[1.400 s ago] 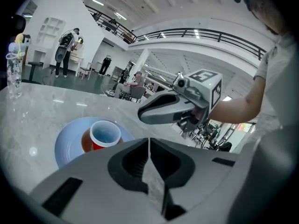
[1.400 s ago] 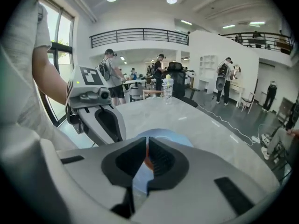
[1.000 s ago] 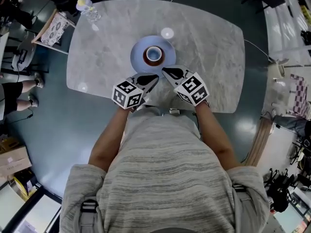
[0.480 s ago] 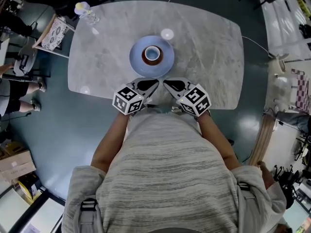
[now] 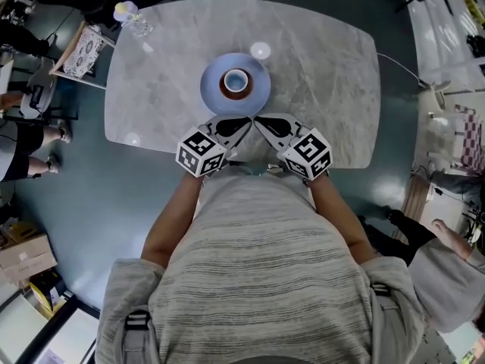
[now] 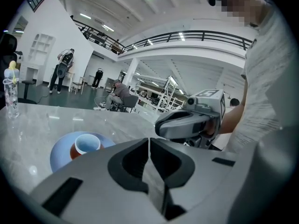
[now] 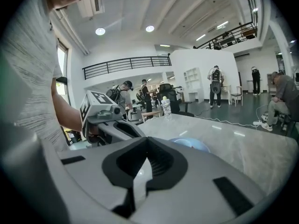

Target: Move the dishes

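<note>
A blue plate (image 5: 256, 91) lies in the middle of the marble table (image 5: 326, 67), and a brown cup with a white inside (image 5: 236, 80) stands on it. The same plate (image 6: 60, 149) and cup (image 6: 87, 143) show low at the left of the left gripper view; in the right gripper view only an edge of the plate (image 7: 191, 144) peeks over the jaws. My left gripper (image 5: 248, 120) and right gripper (image 5: 256, 120) hover side by side at the table's near edge, tips close together just short of the plate. Both are shut and empty.
A clear water bottle (image 5: 132, 17) stands at the table's far left corner, next to a patterned chair seat (image 5: 82, 45). A cable (image 5: 402, 70) trails off the table's right side. People sit at the left (image 5: 23, 139) and stand at the lower right (image 5: 447, 249).
Both grippers have drawn back a little from the plate towards the table's near edge and risen slightly. A person has come into view at the lower right.
</note>
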`<move>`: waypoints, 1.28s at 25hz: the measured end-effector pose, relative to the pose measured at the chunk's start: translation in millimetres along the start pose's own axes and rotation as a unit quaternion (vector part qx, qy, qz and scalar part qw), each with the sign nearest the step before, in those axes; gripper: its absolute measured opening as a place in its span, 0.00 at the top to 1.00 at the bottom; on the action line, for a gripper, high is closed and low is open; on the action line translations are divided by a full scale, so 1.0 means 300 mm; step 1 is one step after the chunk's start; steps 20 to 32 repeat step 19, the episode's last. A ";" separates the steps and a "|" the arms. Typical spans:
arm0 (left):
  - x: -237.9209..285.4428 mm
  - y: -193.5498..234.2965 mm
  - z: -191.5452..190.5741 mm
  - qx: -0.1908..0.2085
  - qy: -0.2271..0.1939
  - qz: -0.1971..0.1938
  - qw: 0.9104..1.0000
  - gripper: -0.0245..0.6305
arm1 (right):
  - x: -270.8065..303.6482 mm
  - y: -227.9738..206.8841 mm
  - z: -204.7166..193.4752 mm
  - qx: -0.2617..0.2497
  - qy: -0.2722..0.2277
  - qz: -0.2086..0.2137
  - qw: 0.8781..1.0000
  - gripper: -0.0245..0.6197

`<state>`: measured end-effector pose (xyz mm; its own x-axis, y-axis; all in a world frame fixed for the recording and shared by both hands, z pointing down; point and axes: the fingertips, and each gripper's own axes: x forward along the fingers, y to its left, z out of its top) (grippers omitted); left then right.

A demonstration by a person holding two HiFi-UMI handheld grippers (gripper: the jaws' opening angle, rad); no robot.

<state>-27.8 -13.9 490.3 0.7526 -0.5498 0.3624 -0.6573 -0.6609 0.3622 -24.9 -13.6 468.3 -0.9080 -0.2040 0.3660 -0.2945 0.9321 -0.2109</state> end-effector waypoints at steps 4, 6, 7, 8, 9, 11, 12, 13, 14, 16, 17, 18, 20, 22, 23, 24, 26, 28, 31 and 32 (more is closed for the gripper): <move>0.002 -0.003 0.023 0.005 -0.007 0.000 1.000 0.92 | -0.011 -0.016 0.013 0.004 -0.007 -0.006 1.000 0.94; 0.005 -0.001 0.024 0.005 -0.007 0.001 1.000 0.92 | -0.014 -0.021 0.014 0.003 -0.008 -0.009 1.000 0.94; 0.006 -0.001 0.024 0.005 -0.007 0.002 1.000 0.92 | -0.015 -0.022 0.013 0.002 -0.008 -0.010 1.000 0.94; 0.007 0.000 0.023 0.005 -0.007 0.002 1.000 0.92 | -0.016 -0.024 0.013 0.001 -0.008 -0.011 1.000 0.94; 0.007 0.000 0.023 0.004 -0.007 0.001 1.000 0.92 | -0.017 -0.025 0.012 0.001 -0.008 -0.012 1.000 0.94; 0.008 -0.002 0.024 0.003 -0.007 -0.001 1.000 0.92 | -0.019 -0.028 0.012 0.002 -0.007 -0.014 1.000 0.94; 0.008 -0.003 0.025 0.002 -0.007 -0.002 1.000 0.92 | -0.021 -0.029 0.013 0.002 -0.007 -0.015 1.000 0.94; 0.007 -0.004 0.027 0.000 -0.008 -0.004 1.000 0.92 | -0.022 -0.028 0.014 0.003 -0.007 -0.016 1.000 0.94; 0.006 -0.006 0.028 -0.001 -0.009 -0.005 1.000 0.92 | -0.023 -0.027 0.015 0.003 -0.007 -0.016 1.000 0.94; 0.003 -0.010 0.028 -0.002 -0.009 -0.007 1.000 0.92 | -0.026 -0.025 0.016 0.002 -0.007 -0.017 1.000 0.94; 0.002 -0.012 0.027 -0.002 -0.009 -0.007 1.000 0.92 | -0.027 -0.023 0.015 0.002 -0.006 -0.017 1.000 0.94; 0.001 -0.015 0.026 -0.002 -0.009 -0.008 1.000 0.92 | -0.028 -0.022 0.014 0.003 -0.006 -0.017 1.000 0.94; 0.001 -0.017 0.025 -0.002 -0.009 -0.008 1.000 0.92 | -0.030 -0.020 0.013 0.003 -0.006 -0.018 1.000 0.94; 0.001 -0.017 0.025 -0.002 -0.009 -0.008 1.000 0.92 | -0.030 -0.020 0.013 0.003 -0.006 -0.018 1.000 0.94; 0.001 -0.017 0.025 -0.002 -0.009 -0.008 1.000 0.92 | -0.030 -0.020 0.013 0.003 -0.006 -0.018 1.000 0.94; 0.001 -0.017 0.025 -0.002 -0.009 -0.008 1.000 0.92 | -0.030 -0.020 0.013 0.003 -0.006 -0.018 1.000 0.94; 0.001 -0.017 0.025 -0.002 -0.009 -0.008 1.000 0.92 | -0.030 -0.020 0.013 0.003 -0.006 -0.018 1.000 0.94; 0.001 -0.017 0.025 -0.002 -0.009 -0.008 1.000 0.92 | -0.030 -0.020 0.013 0.003 -0.006 -0.018 1.000 0.94; 0.001 -0.017 0.025 -0.002 -0.009 -0.008 1.000 0.92 | -0.030 -0.020 0.013 0.003 -0.006 -0.018 1.000 0.94; 0.001 -0.017 0.025 -0.002 -0.009 -0.008 1.000 0.92 | -0.030 -0.020 0.013 0.003 -0.006 -0.018 1.000 0.94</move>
